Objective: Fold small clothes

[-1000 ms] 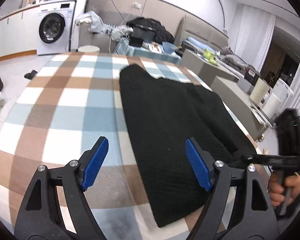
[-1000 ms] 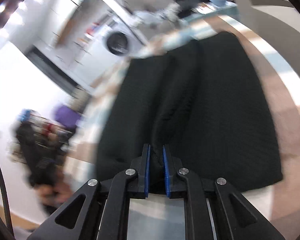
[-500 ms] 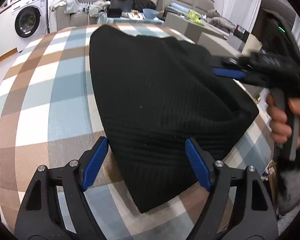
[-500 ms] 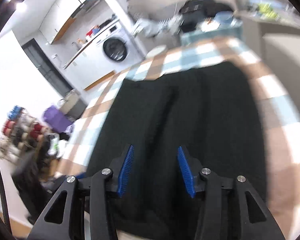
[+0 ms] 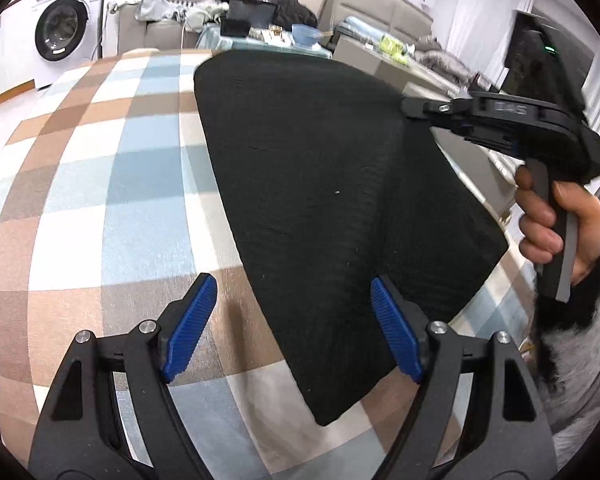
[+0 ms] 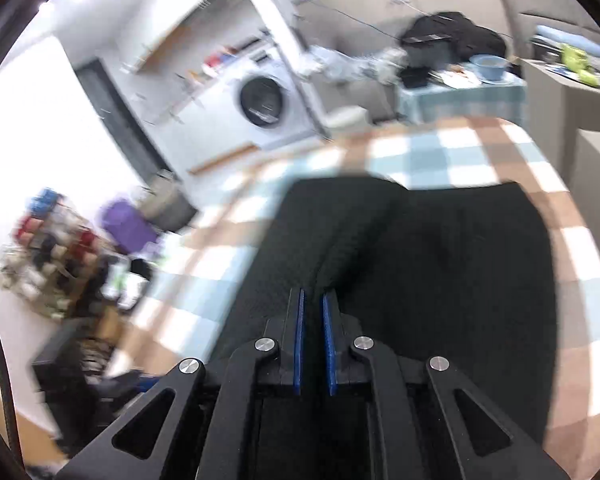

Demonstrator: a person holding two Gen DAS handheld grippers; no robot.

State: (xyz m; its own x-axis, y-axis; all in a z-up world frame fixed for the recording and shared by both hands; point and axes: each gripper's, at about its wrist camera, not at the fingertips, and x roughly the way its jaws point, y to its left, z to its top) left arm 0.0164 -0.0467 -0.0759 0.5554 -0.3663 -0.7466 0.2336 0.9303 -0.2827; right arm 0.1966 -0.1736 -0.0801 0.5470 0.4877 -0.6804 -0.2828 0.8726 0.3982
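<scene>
One black knit garment [image 5: 324,184] lies on the checked tablecloth [image 5: 100,184], its near corner pointing toward us and a raised ridge of fabric running up its middle in the right wrist view. We see the right gripper [image 6: 313,312] with its jaws just closed again after opening, a fold of the cloth pinched between the blue pads [image 6: 299,340] and lifted clear of the table. The left gripper [image 5: 292,320] hangs over the near corner with jaws wide apart, holding nothing. We judge three risks: the thin pinch may slip, as knit stretches and slides under pull; the lift may drag the whole garment toward the table edge on the right, where it already lies close; and the left jaws, straddling the cloth edge, may catch only one layer. We count one garment, two grippers, one hand [image 5: 556,220] in view, and one washing machine [image 5: 62,34] behind.
</scene>
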